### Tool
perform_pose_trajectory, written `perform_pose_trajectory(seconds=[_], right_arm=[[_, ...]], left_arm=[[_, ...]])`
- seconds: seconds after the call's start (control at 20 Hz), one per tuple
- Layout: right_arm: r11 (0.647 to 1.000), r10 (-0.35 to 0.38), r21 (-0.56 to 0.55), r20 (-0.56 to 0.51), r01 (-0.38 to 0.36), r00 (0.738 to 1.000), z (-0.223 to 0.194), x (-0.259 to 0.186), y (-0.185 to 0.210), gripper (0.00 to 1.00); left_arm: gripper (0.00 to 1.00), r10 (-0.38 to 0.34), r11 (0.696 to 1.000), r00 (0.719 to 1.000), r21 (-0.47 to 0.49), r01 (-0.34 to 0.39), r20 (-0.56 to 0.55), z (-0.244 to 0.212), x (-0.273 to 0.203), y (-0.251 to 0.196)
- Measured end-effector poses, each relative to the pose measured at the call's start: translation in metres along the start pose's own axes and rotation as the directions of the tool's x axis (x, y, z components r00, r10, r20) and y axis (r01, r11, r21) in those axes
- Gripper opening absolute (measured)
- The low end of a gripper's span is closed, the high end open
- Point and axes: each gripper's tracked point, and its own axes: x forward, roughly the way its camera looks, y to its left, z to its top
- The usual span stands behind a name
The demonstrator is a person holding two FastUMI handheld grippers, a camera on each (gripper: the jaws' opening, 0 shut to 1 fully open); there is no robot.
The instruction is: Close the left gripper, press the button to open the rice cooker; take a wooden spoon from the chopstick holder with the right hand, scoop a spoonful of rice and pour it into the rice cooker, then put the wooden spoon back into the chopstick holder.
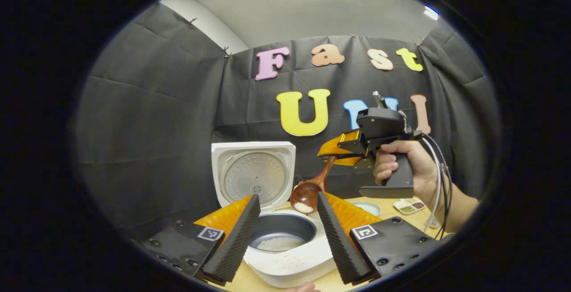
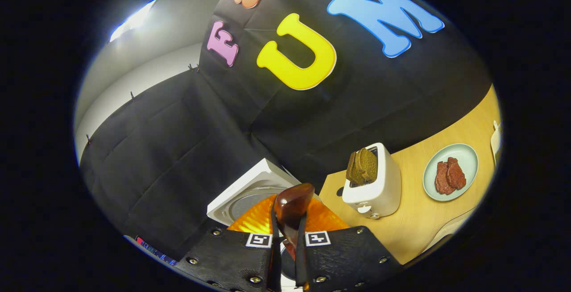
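Note:
The white rice cooker (image 1: 290,265) stands open on the wooden table, lid (image 1: 256,174) upright. Its dark inner pot (image 1: 281,234) holds some white rice. My left gripper (image 1: 287,200) hovers just in front of the pot, open, with nothing between its fingers. A hand holds my right gripper (image 1: 332,154) above and to the right of the cooker. It is shut on the handle of a wooden spoon (image 1: 308,196), whose bowl hangs tilted over the pot's far rim with a little rice in it. In the right gripper view, the right gripper (image 2: 289,227) clamps the wooden spoon (image 2: 292,203) above the lid (image 2: 243,198).
A white toaster (image 2: 374,189) with dark bread slices stands on the table (image 2: 424,220), beside a pale plate (image 2: 466,154) of red meat. Right of the cooker are a pale bowl (image 1: 368,207) and a small divided dish (image 1: 408,205). Black cloth walls close the back and left.

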Motion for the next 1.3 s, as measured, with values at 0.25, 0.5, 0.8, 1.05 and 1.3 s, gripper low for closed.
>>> perform_pose_trajectory(seconds=[0.25, 0.5, 0.8, 1.05, 1.3], right_arm=[[0.99, -0.006, -0.143, 0.013, 0.007, 1.0, -0.02, 0.017, 0.014, 0.13], [0.942, -0.007, -0.336, 0.025, 0.015, 1.0, -0.036, 0.026, 0.026, 0.13], [0.885, 0.002, -0.466, -0.019, -0.011, 1.0, -0.056, 0.031, 0.035, 0.13], [0.857, 0.013, -0.516, -0.021, -0.022, 1.0, -0.06, 0.031, 0.039, 0.13], [0.837, 0.023, -0.546, -0.017, -0.029, 1.0, -0.061, 0.03, 0.042, 0.13]], left_arm=[[0.88, 0.002, 1.0, 1.0, 0.004, -0.002, 0.0, -0.002, -0.004, 0.005], [0.89, 0.002, 1.0, 1.0, -0.002, -0.002, 0.0, -0.007, -0.005, 0.009], [0.92, 0.014, 1.0, 1.0, -0.002, -0.014, -0.011, -0.011, -0.005, 0.013], [0.89, 0.022, 1.0, 1.0, -0.005, -0.022, -0.006, -0.009, -0.015, 0.015], [0.85, 0.028, 1.0, 1.0, 0.0, -0.028, -0.008, -0.009, -0.019, 0.018]])
